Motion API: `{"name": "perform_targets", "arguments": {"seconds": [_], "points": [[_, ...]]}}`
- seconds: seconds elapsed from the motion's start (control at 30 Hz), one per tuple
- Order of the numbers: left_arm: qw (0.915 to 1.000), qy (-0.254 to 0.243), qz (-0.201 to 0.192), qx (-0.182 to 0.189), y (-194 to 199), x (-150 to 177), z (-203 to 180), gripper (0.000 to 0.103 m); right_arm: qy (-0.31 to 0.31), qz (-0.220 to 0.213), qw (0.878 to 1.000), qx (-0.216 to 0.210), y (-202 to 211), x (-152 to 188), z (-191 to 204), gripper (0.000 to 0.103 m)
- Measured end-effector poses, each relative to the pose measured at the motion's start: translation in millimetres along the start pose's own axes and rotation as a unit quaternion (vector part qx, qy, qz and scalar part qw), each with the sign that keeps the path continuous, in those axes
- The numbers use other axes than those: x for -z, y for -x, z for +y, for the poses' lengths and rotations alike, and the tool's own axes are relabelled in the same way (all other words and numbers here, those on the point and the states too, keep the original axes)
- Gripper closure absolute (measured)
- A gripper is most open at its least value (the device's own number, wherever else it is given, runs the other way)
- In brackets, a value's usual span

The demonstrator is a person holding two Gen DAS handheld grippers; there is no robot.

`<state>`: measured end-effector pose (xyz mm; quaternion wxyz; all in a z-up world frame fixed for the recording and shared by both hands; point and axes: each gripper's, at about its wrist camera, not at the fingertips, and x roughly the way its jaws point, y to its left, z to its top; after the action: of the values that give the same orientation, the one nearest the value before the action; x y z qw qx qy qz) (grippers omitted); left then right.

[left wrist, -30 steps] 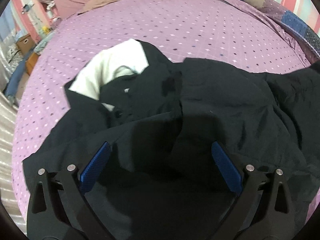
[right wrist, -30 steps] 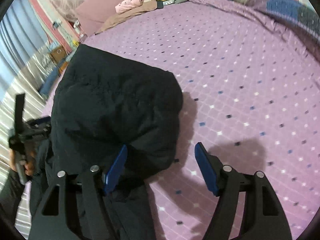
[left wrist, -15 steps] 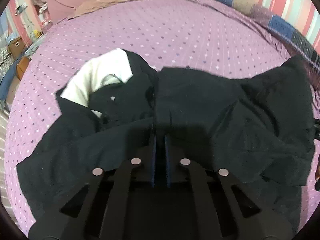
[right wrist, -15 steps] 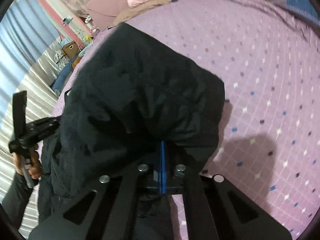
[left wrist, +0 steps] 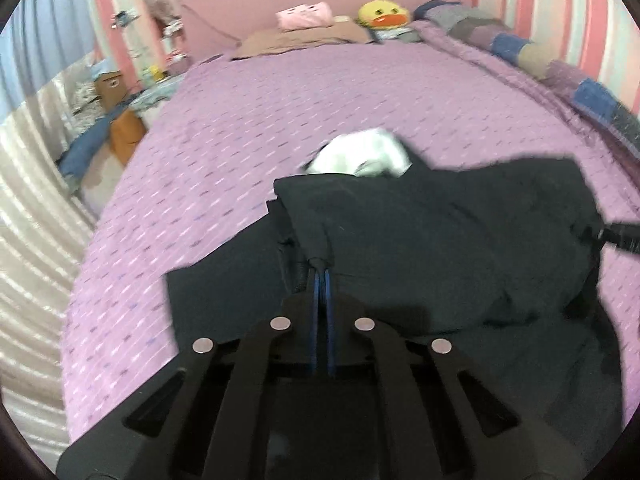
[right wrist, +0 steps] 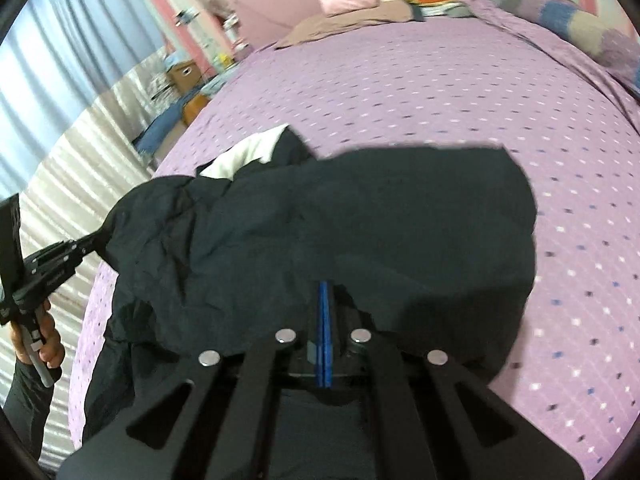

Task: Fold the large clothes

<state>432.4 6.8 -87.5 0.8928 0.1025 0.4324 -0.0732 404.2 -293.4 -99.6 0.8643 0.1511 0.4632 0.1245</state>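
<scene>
A large black garment (left wrist: 440,240) with a white lining (left wrist: 360,156) lies on the purple spotted bed (left wrist: 280,120). My left gripper (left wrist: 321,271) is shut on a bunched edge of the black cloth and holds it raised off the sheet. In the right wrist view the same garment (right wrist: 400,220) drapes over my right gripper (right wrist: 324,286), whose blue pads are shut on another edge. The left gripper (right wrist: 86,246) appears there at the far left in a person's hand (right wrist: 44,344), pinching the garment's corner. The white lining (right wrist: 248,152) peeks out behind.
At the head of the bed lie a brown pillow (left wrist: 304,38), a pink soft toy (left wrist: 304,16) and a yellow duck plush (left wrist: 382,14). A patchwork quilt (left wrist: 560,68) runs along the right side. Boxes (left wrist: 112,84) and clutter stand on the floor at left, by the curtain.
Both grippers went from open to shut on the garment's near edge, then lifted it and carried it toward the head of the bed, folding black cloth over most of the white lining.
</scene>
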Motion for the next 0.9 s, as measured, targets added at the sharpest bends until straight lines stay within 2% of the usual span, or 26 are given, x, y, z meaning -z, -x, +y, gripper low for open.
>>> {"name": "perform_targets", "arguments": {"seconds": [0.1,0.13,0.23,0.33,0.43,0.47,0.5,0.53,0.57,0.6,0.63,0.67,0.77,0.87,0.9], "points": [[0.9994,0.018,0.028,-0.007,-3.9,36.4,25.9,0.101,0.023,0.018,0.999,0.016,-15.8,4.0,21.1,0.103],[0.9991,0.022,0.035,-0.007,-16.2,43.9,17.3,0.101,0.030,0.027,0.999,0.023,-21.5,6.8,26.4,0.103],[0.9969,0.048,0.062,0.005,-32.1,70.3,28.7,0.101,0.045,0.043,0.997,0.043,-33.5,9.1,34.6,0.103],[0.9956,0.065,0.066,0.013,-40.2,76.6,27.2,0.100,0.042,0.040,0.997,0.041,-25.1,9.4,32.7,0.102],[0.9947,0.079,0.064,0.017,-36.7,73.1,39.5,0.090,0.049,0.028,0.997,0.052,-6.7,7.3,27.4,0.099],[0.9943,0.086,0.059,0.021,-32.9,63.8,41.9,0.075,0.049,0.025,0.997,0.053,-1.4,6.9,22.8,0.089],[0.9940,0.092,0.055,0.025,-27.7,61.5,44.0,0.052,0.047,0.017,0.997,0.056,6.9,5.4,18.0,0.065],[0.9938,0.096,0.049,0.027,-24.1,58.1,46.3,0.042,0.046,0.007,0.997,0.063,13.4,3.7,14.0,0.054],[0.9941,0.101,0.037,0.018,-18.2,53.4,50.9,0.031,0.044,-0.001,0.997,0.069,21.0,2.0,6.4,0.046],[0.9941,0.103,0.032,0.016,-16.0,50.3,54.3,0.024,0.041,-0.003,0.997,0.073,22.8,-0.6,1.3,0.046],[0.9936,0.107,0.030,0.020,-15.9,47.1,58.3,0.023,0.035,-0.007,0.996,0.087,26.4,-3.7,-7.3,0.044],[0.9931,0.111,0.032,0.022,-17.6,46.4,59.8,0.023,0.029,-0.012,0.995,0.098,28.9,-6.6,-14.5,0.034],[0.9918,0.110,0.058,0.028,-37.9,33.2,62.8,0.022,0.012,-0.018,0.991,0.133,29.8,-14.1,-40.5,0.023],[0.9924,0.089,0.083,0.023,-66.5,19.7,52.2,0.022,-0.019,-0.009,0.989,0.149,23.0,-21.1,-67.3,0.019],[0.9918,0.088,0.089,0.026,-68.3,20.3,50.0,0.023,-0.036,-0.003,0.990,0.140,17.0,-23.6,-77.8,0.018]]}}
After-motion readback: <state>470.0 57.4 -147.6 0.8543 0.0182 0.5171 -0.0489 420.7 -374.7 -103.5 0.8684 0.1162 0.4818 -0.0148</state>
